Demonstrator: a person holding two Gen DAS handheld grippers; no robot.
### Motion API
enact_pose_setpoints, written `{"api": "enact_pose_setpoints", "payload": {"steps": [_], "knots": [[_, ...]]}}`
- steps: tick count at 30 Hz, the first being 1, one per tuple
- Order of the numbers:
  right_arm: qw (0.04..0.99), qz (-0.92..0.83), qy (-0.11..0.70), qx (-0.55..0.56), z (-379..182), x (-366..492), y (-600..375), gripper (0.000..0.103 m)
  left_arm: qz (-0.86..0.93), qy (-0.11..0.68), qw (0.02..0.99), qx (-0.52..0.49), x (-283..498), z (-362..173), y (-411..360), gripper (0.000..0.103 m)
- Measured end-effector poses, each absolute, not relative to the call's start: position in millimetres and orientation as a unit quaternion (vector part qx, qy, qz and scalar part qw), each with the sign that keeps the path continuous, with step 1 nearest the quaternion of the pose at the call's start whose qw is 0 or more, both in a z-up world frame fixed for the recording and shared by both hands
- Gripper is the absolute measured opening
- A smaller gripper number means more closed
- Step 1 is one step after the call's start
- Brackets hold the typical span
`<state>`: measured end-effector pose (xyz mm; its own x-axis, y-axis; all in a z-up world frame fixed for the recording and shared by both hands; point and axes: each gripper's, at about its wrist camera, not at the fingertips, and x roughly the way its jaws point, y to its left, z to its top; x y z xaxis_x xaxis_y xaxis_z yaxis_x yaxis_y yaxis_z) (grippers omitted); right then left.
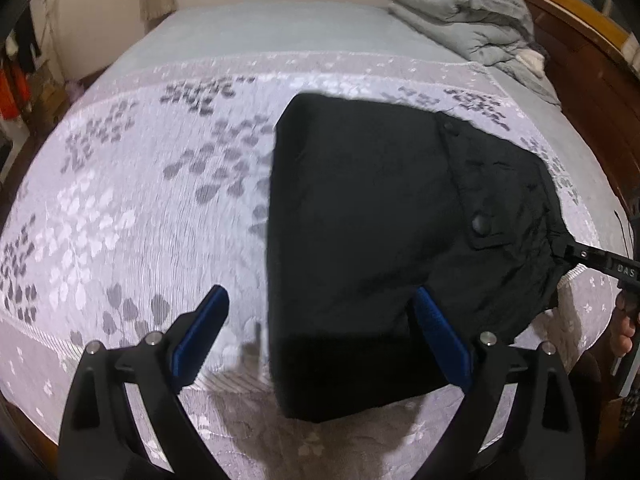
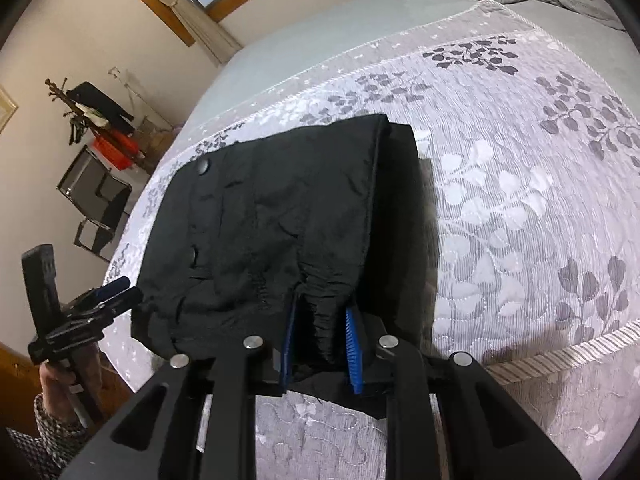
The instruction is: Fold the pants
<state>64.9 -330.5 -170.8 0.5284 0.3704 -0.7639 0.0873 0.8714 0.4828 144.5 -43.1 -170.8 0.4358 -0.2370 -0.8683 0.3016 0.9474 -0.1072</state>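
From the left wrist camera, the left hand-held gripper (image 1: 320,320) hung released, its blue pads (image 1: 202,332) spread wide over the near left edge of the black pants (image 1: 360,220). Those lay folded on the patterned bedspread (image 1: 140,200), near the bed's front edge. At the far right, the right hand-held gripper (image 1: 568,254) bit the waistband.

Over to the right wrist camera: the right hand-held gripper (image 2: 322,344) was clenched on bunched waistband fabric of the pants (image 2: 280,208), and the left hand-held gripper (image 2: 120,290) hovered beside their left edge.
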Motion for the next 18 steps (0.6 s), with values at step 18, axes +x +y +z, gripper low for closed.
{"api": "enact_pose_setpoints", "payload": {"steps": [18], "knots": [[0.843,0.089,0.473,0.241,-172,64,-331,0.022,-0.259,0.568,0.742,-0.246,163,-192,41,0.093]]}}
